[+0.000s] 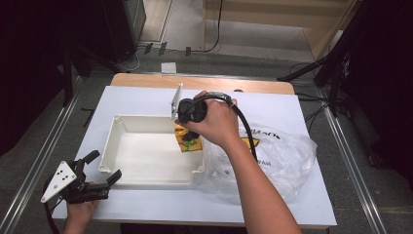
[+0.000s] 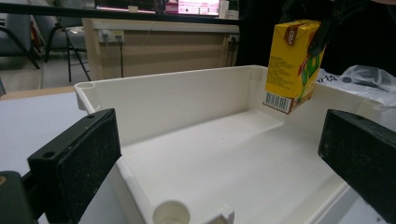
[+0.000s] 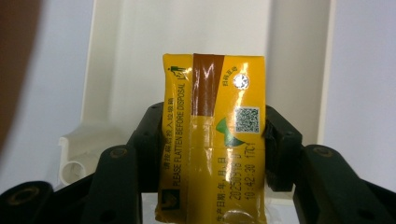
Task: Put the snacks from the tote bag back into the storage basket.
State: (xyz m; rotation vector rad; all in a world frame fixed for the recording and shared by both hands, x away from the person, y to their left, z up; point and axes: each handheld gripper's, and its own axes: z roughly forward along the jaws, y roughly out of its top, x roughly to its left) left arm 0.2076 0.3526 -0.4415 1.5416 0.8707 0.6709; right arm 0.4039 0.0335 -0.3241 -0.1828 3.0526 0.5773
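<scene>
The white tray [image 1: 146, 168] lies on the white-covered table [image 1: 272, 204], its long sides parallel to the table's near edge, with bare table on its left and near sides. A crumpled clear plastic bag [image 1: 287, 161] lies just beside the tray's right wall, touching or nearly touching it. The tray floor is bare.

The right gripper [image 1: 187, 134] points down over the tray's right end, its fingers [image 3: 280, 144] clamped on the two sides of a yellow drink carton [image 3: 215, 140]. In the left gripper view the carton [image 2: 293, 65] hangs above the tray's far right corner [image 2: 254, 77], its lower end tilted and clear of the floor.

The left gripper [image 1: 100, 173] sits at the tray's near left corner, low over the table near its front edge. Its fingers [image 2: 74, 161] stand wide apart with nothing between them, facing along the tray.
</scene>
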